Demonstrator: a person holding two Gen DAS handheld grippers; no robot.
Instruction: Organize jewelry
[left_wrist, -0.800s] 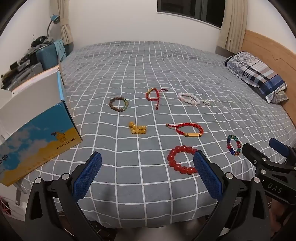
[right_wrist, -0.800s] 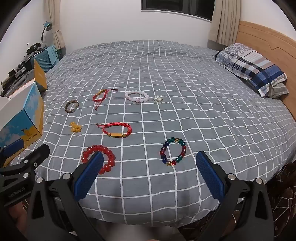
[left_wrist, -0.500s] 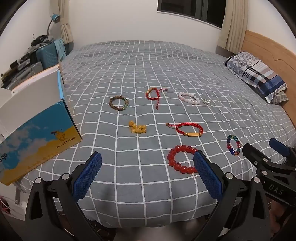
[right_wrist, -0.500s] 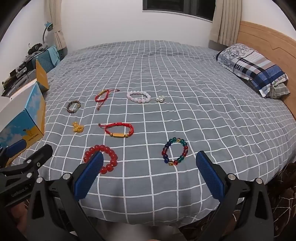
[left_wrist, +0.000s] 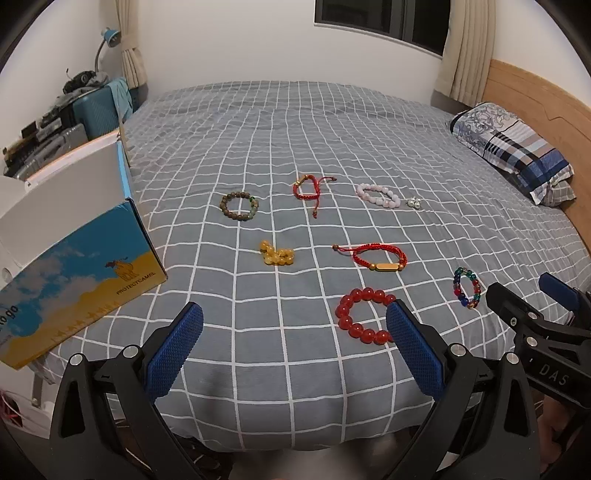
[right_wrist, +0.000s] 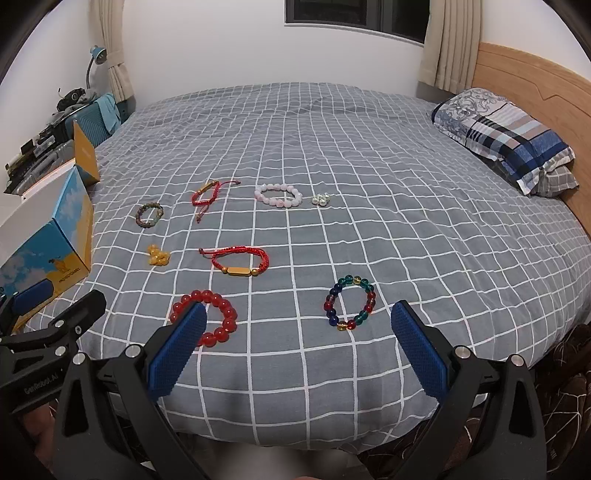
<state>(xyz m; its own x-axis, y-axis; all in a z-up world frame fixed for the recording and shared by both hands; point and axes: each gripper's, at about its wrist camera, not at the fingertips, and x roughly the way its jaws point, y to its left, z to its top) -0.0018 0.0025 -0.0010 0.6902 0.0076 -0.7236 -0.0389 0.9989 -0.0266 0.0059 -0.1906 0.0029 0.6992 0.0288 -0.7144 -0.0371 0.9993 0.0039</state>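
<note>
Eight pieces of jewelry lie spread on the bed (left_wrist: 258, 122), whose grey cover carries a white grid. In the left wrist view, the middle of the frame holds a back row: a brown-and-green bead bracelet (left_wrist: 239, 205), a red cord bracelet (left_wrist: 307, 188) with a trailing tail, a pale pink bead bracelet (left_wrist: 377, 195), and just right of it a small cluster of pearly beads (left_wrist: 414, 202), possibly earrings, too small to tell. Below that row sit a bunched yellow bead bracelet (left_wrist: 277, 255) and a red cord bracelet with a gold bar (left_wrist: 380, 257). Lower still, a red bead bracelet (left_wrist: 364, 319) of large glossy beads lies as an open ring, its right edge hidden behind the left gripper's finger, and a multicolored bead bracelet (left_wrist: 466, 288) lies at the right, near the other gripper's tip. No piece touches another. The left gripper (left_wrist: 293, 341) sits at the bottom of its frame, jaws wide apart and holding nothing, above the near edge of the bed. The right gripper (right_wrist: 298, 339) is likewise spread wide and empty at the bottom of its own frame, with the multicolored bracelet between its fingers' lines of sight. A blue-and-yellow box (left_wrist: 79, 284) rests at the left edge of the bed, and a patterned pillow (right_wrist: 506, 138) lies at the upper right by the wooden headboard (right_wrist: 535, 75).
</note>
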